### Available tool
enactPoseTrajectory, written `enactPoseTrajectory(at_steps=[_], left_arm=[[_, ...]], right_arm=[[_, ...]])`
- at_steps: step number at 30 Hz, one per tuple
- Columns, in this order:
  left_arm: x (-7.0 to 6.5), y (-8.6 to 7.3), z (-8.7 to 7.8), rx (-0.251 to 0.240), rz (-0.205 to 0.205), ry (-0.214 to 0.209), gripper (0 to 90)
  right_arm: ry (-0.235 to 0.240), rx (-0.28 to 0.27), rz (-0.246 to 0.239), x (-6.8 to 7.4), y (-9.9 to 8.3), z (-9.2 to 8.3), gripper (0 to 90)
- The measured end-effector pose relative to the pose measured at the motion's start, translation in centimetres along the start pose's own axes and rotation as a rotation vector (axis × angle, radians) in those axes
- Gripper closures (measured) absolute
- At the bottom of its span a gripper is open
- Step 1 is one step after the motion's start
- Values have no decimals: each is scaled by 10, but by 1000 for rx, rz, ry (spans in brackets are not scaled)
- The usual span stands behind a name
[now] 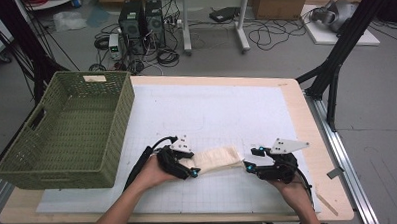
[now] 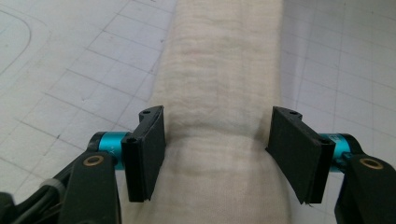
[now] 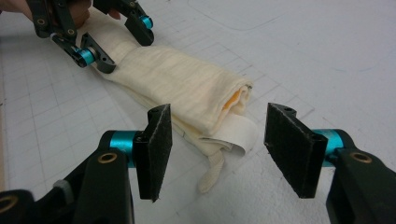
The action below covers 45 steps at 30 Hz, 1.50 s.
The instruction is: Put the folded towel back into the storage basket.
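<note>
Claw states first: the left claw [image 2: 212, 154] stood with its jaws apart, straddling the near end of the folded cream cloth [image 1: 215, 159] without pressing it, while the right claw [image 3: 217, 149] hovered just short of the cloth's other end, jaws also apart and holding nothing. That cloth lay as a narrow folded bundle on the white gridded mat [image 1: 221, 111] of the tabletop [image 1: 307, 138], between the two claws. Folding looked largely done, though a loose tab and a strip still trailed from the open end. Beside the mat, the green woven basket [image 1: 67, 129] held nothing, so moving the bundle there probably remained.
</note>
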State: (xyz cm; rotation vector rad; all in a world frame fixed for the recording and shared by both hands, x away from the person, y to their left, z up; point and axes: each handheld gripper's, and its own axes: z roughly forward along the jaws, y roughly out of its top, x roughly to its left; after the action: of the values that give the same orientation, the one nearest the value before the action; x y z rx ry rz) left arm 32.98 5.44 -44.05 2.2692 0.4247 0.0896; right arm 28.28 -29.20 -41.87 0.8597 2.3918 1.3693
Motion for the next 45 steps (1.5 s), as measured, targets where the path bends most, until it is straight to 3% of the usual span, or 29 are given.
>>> enactPoseTrajectory(at_steps=[8, 13, 19, 26, 33, 45], left_arm=[[0, -3, -4, 5, -6, -1, 360], [-4, -3, -1, 18, 35, 41, 369], [-4, -3, 0, 11, 32, 61, 401], [-3, -4, -1, 3, 20, 69, 463], [-1, -4, -2, -4, 37, 82, 601], [-3, -3, -1, -2, 72, 105, 736]], right_arm=[[2, 2, 2, 2, -1, -2, 412], [1, -2, -1, 2, -1, -1, 412], [-2, -3, 1, 2, 0, -3, 411], [-8, -12, -5, 1, 0, -4, 412], [-2, -3, -4, 1, 0, -1, 412], [-8, -10, 5, -1, 0, -1, 412]])
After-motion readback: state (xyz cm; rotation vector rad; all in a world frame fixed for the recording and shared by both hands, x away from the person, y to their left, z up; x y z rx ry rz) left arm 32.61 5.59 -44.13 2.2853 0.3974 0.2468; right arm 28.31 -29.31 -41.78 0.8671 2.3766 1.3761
